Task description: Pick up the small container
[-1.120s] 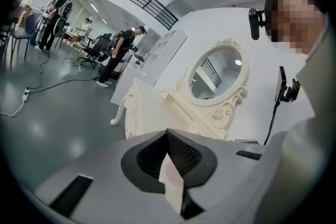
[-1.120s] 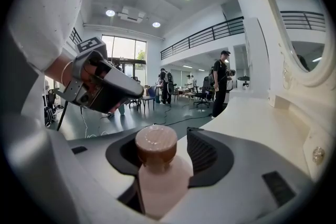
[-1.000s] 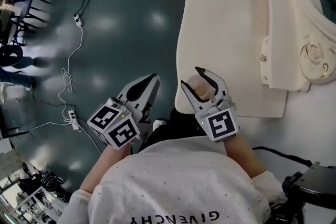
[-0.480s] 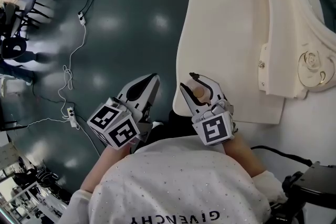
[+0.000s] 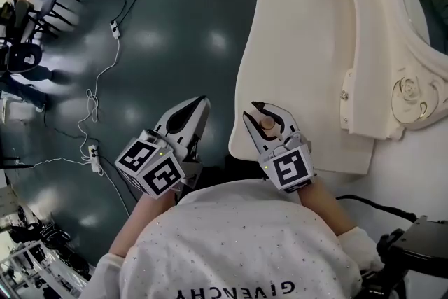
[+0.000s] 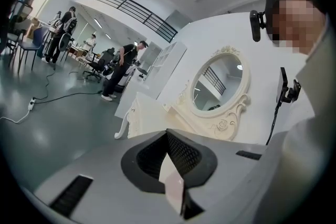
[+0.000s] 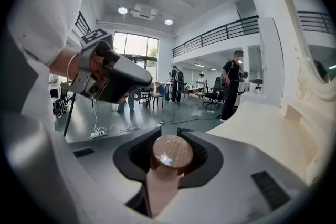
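Though the right gripper (image 5: 264, 108), whose jaws have just been closing, clasps the small container (image 5: 267, 124) at the dressing table (image 5: 301, 45)'s near edge, a hold near its cap may slip on lifting; the left gripper (image 5: 201, 103) is closed, empty.

The head view looks steeply down on the dressing table (image 5: 308, 45); both gripper views see it from low.

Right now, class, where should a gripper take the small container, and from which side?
Across its round sides by the brown cap, coming in nearly level from the dresser edge: the small container stands upright there. The right gripper, jaws just closing, already has it between them.
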Tool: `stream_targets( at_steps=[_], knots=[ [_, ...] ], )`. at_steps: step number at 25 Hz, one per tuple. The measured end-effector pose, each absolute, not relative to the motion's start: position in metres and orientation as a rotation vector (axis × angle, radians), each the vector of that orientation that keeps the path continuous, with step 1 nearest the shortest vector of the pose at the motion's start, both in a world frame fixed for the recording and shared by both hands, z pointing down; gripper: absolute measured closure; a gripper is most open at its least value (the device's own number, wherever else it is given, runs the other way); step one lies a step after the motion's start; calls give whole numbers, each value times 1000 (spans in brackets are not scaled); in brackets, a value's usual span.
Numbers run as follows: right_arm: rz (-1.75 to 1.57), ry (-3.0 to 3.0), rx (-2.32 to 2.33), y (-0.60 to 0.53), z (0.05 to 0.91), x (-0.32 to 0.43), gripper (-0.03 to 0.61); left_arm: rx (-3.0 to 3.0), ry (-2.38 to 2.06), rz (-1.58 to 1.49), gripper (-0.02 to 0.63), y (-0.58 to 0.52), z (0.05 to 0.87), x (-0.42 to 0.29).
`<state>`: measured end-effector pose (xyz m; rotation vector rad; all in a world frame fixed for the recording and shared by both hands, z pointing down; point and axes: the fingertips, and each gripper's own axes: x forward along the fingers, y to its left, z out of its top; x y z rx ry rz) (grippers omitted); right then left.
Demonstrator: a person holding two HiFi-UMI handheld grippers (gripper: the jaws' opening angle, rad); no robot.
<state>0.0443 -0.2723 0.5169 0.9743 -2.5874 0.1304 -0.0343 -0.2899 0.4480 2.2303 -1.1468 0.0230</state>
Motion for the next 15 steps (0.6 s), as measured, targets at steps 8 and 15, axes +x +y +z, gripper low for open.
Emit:
stream_targets(
  at_steps=[8, 15],
  knots=[
    [262, -2595, 1064, -296, 495, 54, 489, 2287, -1139, -29, 614, -293, 430, -26],
    [289, -2617, 1185, -326, 446, 83, 491, 2365, -1110, -92, 614, -305, 402, -5]
  ],
)
